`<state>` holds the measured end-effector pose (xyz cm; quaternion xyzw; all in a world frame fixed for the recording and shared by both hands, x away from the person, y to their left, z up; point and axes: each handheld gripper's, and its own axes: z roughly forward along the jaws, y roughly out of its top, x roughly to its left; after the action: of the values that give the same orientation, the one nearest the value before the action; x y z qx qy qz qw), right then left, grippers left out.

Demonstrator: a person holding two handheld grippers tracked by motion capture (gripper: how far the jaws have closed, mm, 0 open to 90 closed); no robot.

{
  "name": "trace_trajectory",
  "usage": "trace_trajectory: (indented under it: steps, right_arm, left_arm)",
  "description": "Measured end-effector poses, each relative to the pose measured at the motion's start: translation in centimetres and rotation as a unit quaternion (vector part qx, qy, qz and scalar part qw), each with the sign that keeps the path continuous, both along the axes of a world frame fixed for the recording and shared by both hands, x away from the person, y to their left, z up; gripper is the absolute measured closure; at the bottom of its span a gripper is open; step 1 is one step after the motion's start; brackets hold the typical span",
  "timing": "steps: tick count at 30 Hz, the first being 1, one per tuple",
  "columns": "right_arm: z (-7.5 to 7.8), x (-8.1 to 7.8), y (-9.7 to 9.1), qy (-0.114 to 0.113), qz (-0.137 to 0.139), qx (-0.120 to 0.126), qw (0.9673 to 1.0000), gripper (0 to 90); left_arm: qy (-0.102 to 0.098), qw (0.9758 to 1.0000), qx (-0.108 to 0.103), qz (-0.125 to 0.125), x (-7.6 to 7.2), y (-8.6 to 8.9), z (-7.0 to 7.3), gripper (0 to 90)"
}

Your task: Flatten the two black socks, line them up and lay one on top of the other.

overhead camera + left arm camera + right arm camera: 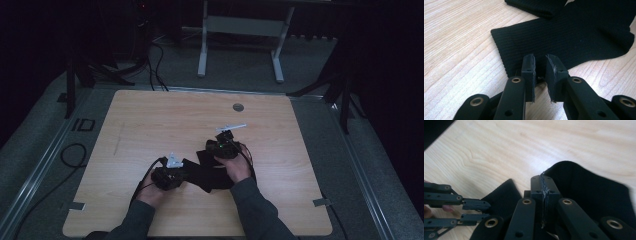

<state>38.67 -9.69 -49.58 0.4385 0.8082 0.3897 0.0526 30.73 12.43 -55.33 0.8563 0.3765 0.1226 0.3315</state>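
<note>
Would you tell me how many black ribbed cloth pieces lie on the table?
2, as far as shows: one long cloth flat ahead of the left gripper, and a second cloth beyond its far edge. They overlap, so they may be one folded piece.

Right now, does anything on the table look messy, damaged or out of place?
Nothing is damaged or spilled. The black knit cloth lies rumpled, not flat: one end is lifted, pinched in the shut right gripper, and another part is folded over near the top. The left gripper sits at its near edge, slightly open.
</note>
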Motion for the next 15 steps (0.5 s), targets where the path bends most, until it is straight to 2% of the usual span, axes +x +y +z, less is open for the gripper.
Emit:
trace_trajectory:
  steps: [3,8,15]
  right_arm:
    - [0.7,-0.3,-1.6,-0.019,-0.015,-0.004,0.9997,88.4]
    - [1.0,0.2,-4.6,-0.031,-0.050,-0.018,0.9981,88.4]
    - [0.3,1.9,-8.8,-0.021,-0.101,-0.026,0.9943,88.4]
  left_arm:
    - [0.000,1.0000,-0.001,0.000,0.0,0.0,0.0,77.9]
    - [0.000,1.0000,-0.001,0.000,0.0,0.0,0.0,77.9]
    - [0.000,1.0000,0.000,0.000,0.0,0.0,0.0,77.9]
